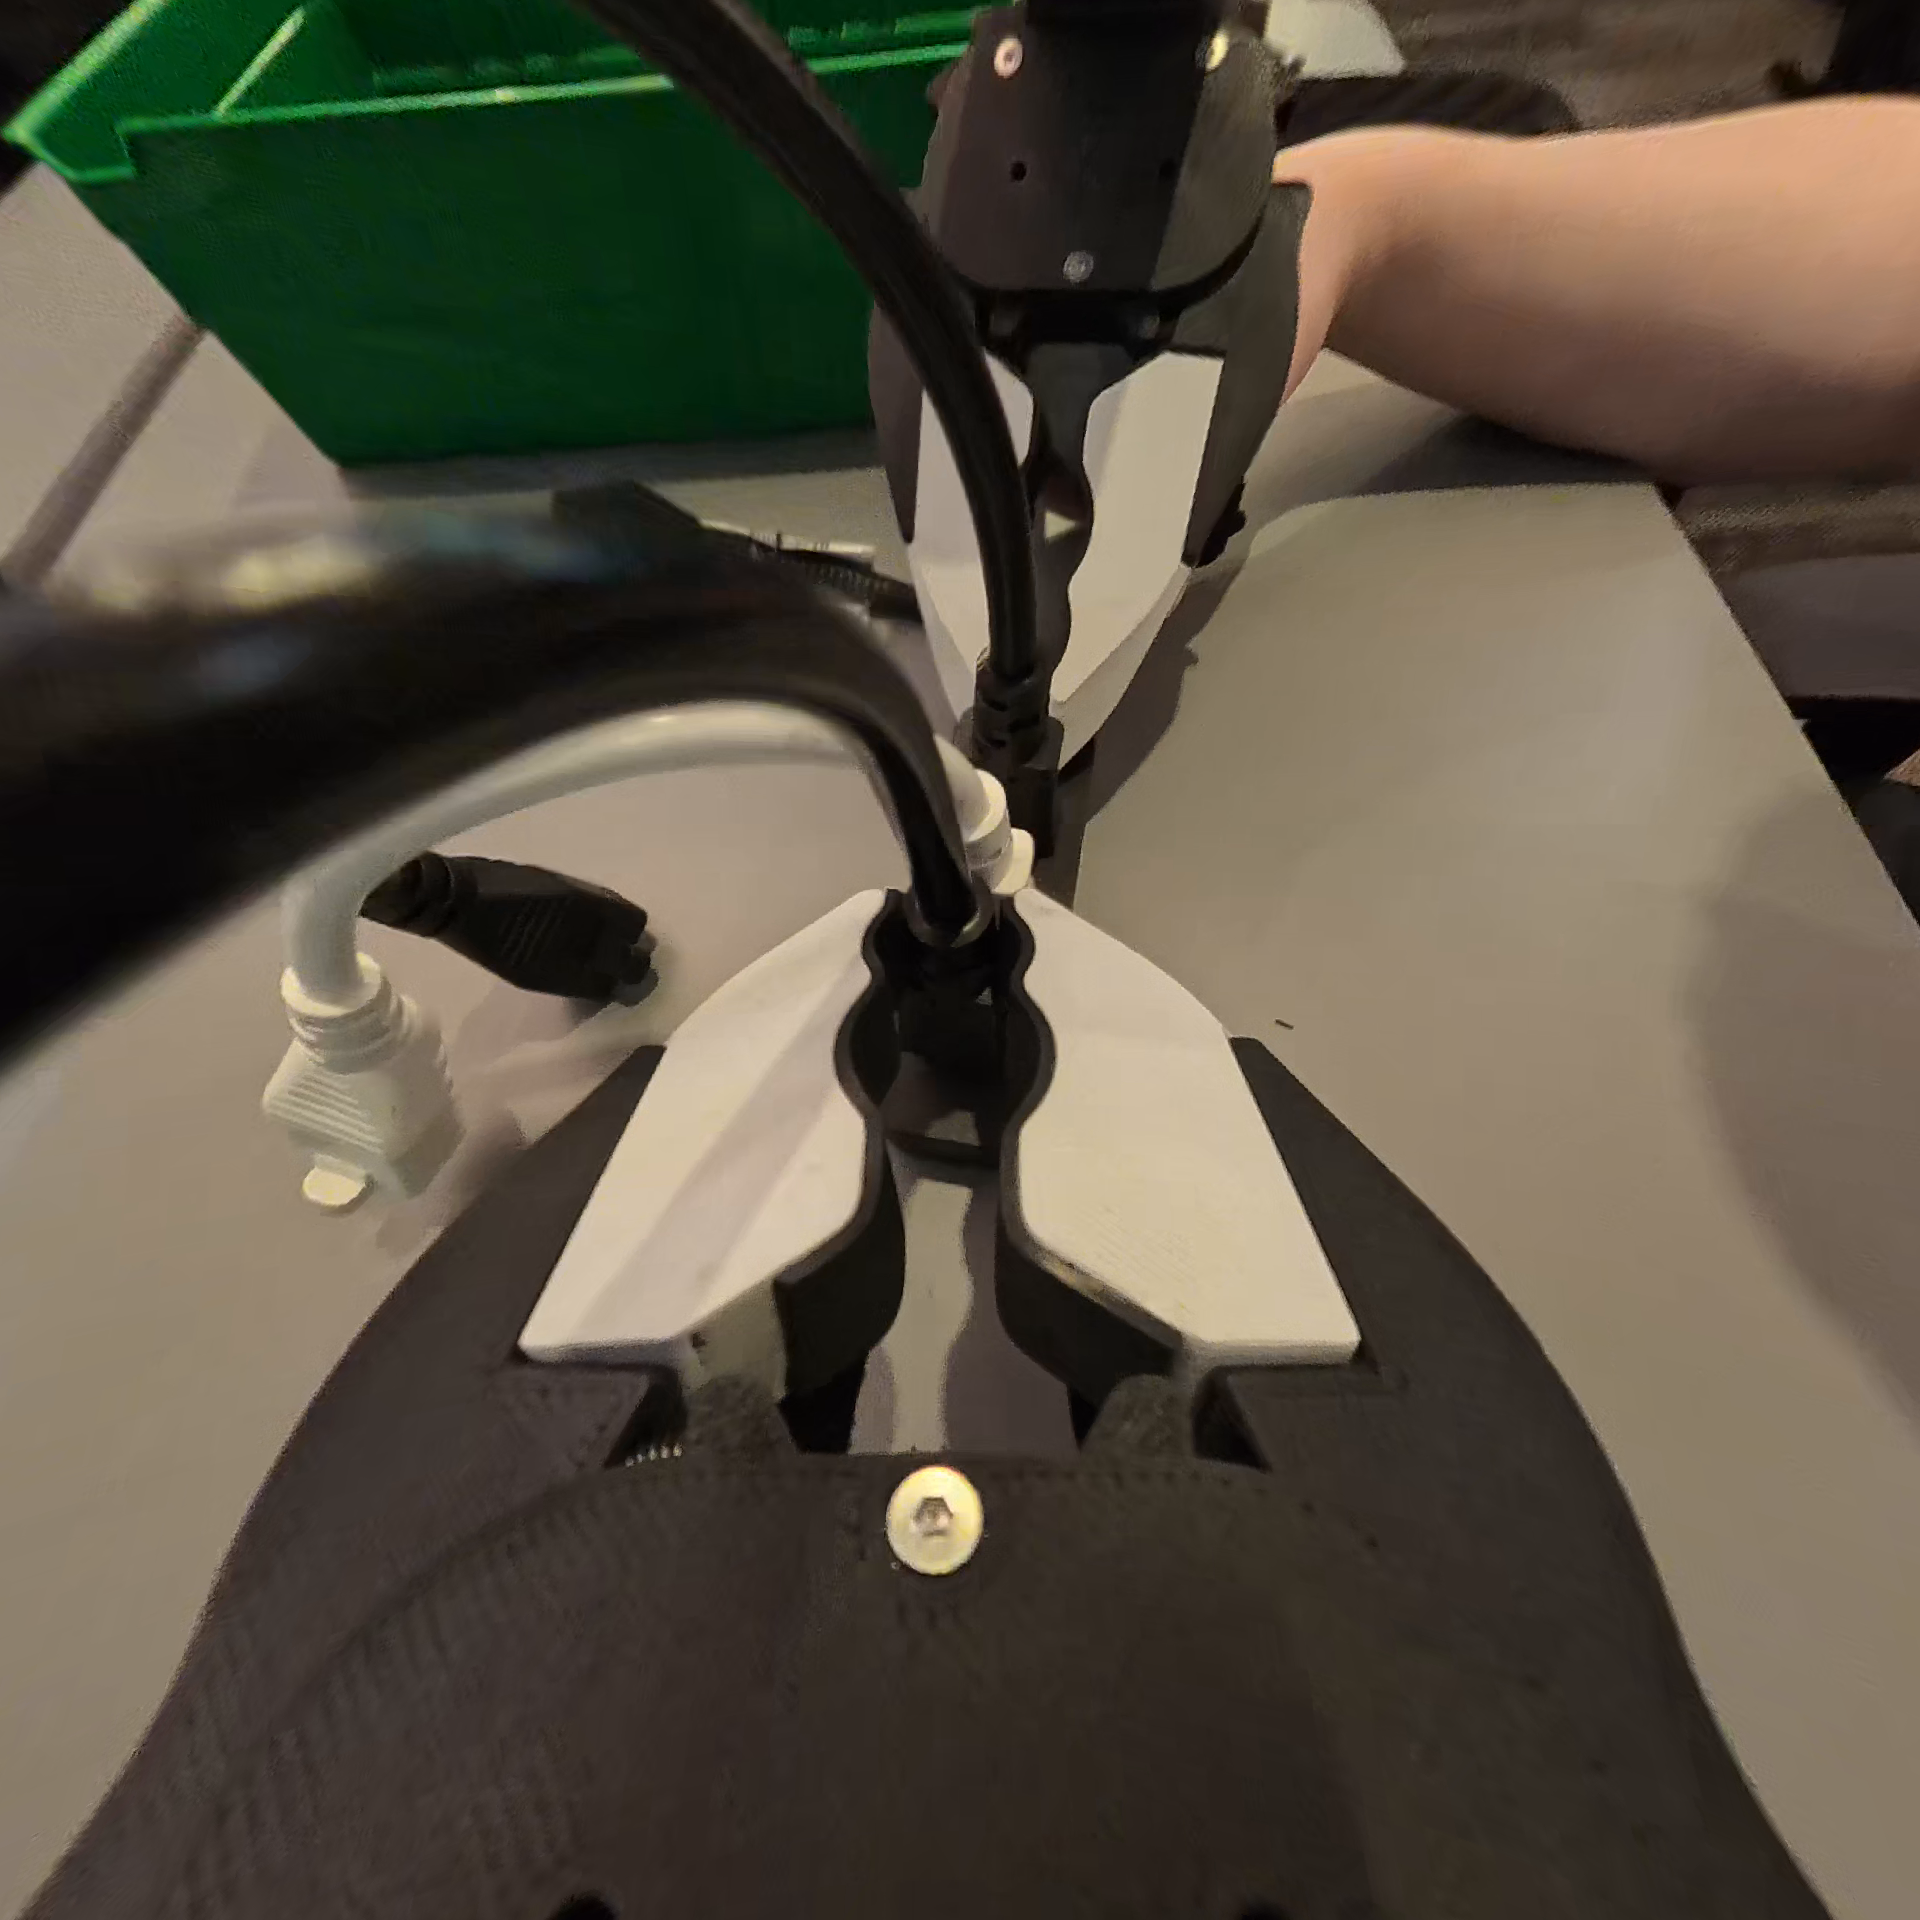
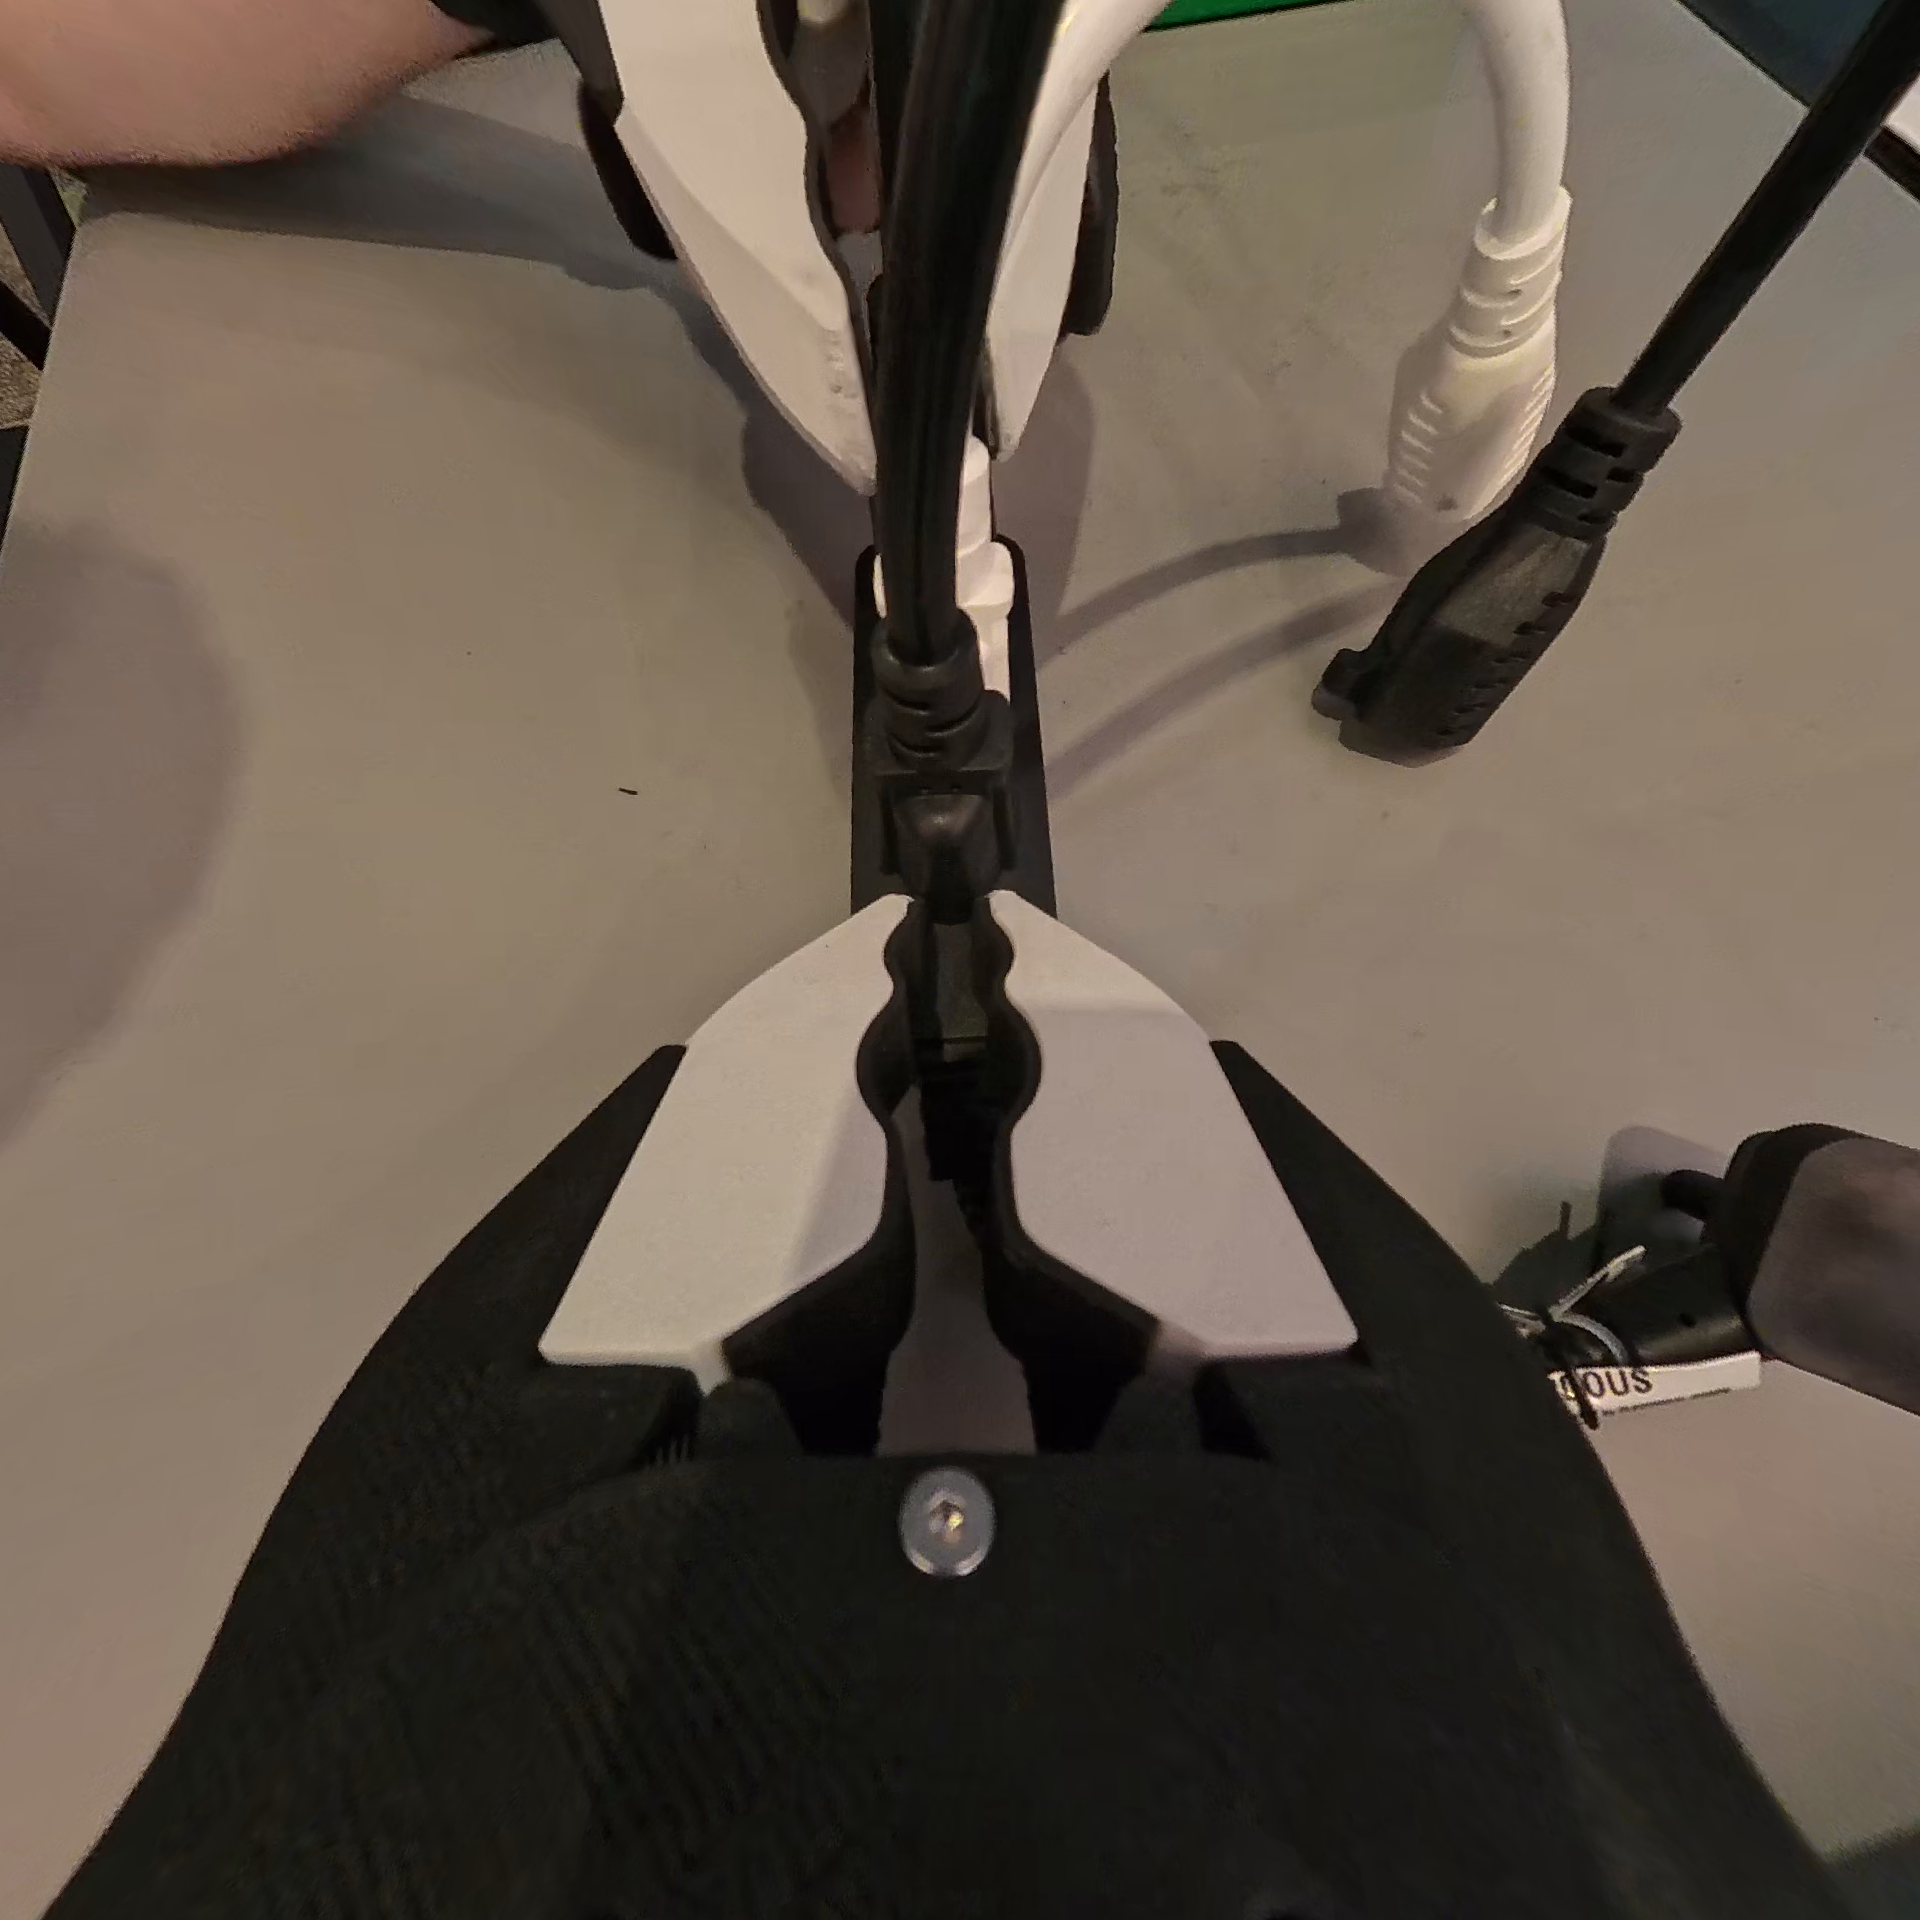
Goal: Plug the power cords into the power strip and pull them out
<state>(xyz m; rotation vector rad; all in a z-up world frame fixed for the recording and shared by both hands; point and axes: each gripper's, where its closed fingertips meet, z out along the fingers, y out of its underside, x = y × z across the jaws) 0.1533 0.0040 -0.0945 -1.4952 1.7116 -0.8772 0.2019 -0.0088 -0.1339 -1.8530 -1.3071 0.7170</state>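
Here, left hand-held gripper [image 1: 948, 935] clamped on black plug [image 1: 940, 997], right hand-held gripper [image 2: 948, 914] gripping power strip [image 2: 1029, 727] end, bare table [image 2: 416, 623] alongside.

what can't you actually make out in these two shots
- Power strip: mostly hidden in both views by plugs, cords and tongs; its sockets cannot be counted.
- Left tongs: shut on a black plug, but its seat in the strip is covered.
- Right tongs: what they grip is hidden between them, right wrist view.
- Thick black cord: blurred, left wrist view.
- Green bin: cut off by the top edge.
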